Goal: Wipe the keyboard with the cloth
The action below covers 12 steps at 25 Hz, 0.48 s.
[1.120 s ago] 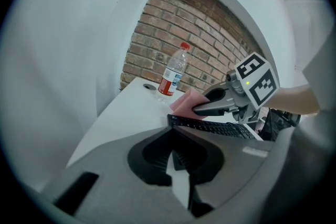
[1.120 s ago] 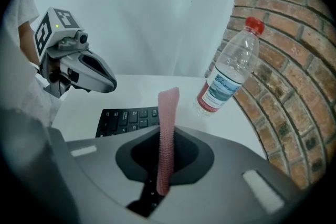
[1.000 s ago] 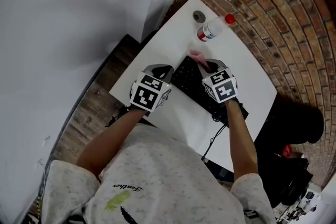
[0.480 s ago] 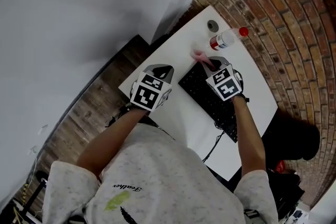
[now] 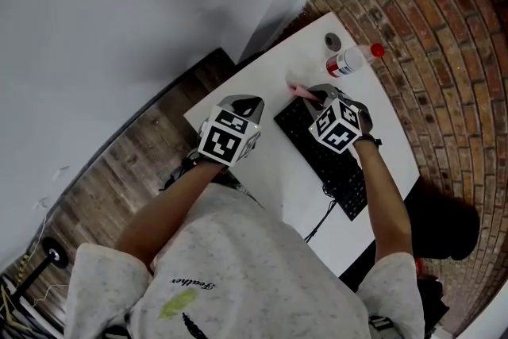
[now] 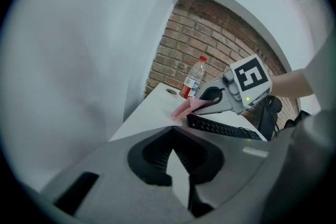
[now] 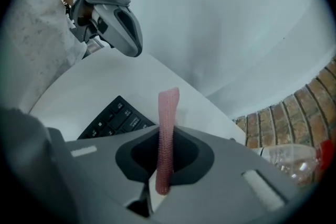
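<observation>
A black keyboard [image 5: 329,163] lies slantwise on the white table [image 5: 270,163]. My right gripper [image 5: 312,97] is over the keyboard's far end, shut on a pink cloth [image 5: 297,88] that sticks out past its tips toward the table. In the right gripper view the cloth [image 7: 169,107] stands upright between the closed jaws of the right gripper [image 7: 166,136], above the keyboard [image 7: 113,118]. My left gripper [image 5: 243,105] hovers over the table's left part, apart from the keyboard, shut and holding nothing. The left gripper view shows the left gripper [image 6: 172,147], the cloth [image 6: 184,108] and the keyboard [image 6: 226,127].
A plastic bottle [image 5: 353,58] with a red cap lies at the table's far end beside a small grey round piece [image 5: 332,41]. A cable [image 5: 321,214] runs off the near table edge. A brick floor is on the right, a white wall and wood floor on the left.
The head view has swung, so the table sits farther right and higher. My right gripper stays at the keyboard's far end with the cloth. The left gripper has barely moved.
</observation>
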### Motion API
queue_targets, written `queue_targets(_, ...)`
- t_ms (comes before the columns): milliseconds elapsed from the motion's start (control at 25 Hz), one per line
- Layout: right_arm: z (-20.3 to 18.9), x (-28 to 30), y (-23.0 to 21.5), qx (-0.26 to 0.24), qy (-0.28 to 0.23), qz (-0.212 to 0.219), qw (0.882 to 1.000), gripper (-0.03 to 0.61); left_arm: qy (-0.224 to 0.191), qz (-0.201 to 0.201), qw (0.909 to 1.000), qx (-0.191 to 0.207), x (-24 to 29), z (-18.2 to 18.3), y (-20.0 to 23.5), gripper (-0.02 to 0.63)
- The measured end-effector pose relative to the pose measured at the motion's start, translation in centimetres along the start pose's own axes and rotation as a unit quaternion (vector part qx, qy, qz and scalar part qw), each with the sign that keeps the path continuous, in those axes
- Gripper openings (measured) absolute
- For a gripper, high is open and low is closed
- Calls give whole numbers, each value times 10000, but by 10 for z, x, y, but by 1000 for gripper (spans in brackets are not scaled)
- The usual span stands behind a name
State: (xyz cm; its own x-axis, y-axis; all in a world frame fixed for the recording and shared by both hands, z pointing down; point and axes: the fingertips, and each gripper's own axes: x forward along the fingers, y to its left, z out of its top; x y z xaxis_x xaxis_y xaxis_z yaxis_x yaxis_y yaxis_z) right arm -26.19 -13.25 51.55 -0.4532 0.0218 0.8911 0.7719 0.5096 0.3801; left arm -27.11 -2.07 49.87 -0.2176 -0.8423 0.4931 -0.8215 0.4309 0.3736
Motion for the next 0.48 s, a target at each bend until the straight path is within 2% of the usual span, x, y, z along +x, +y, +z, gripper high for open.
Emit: queue_targets(480, 14, -4, 38, -507, -182, 340, 9980, 23, -144, 266, 9994, -139, -12, -11, -16, -5)
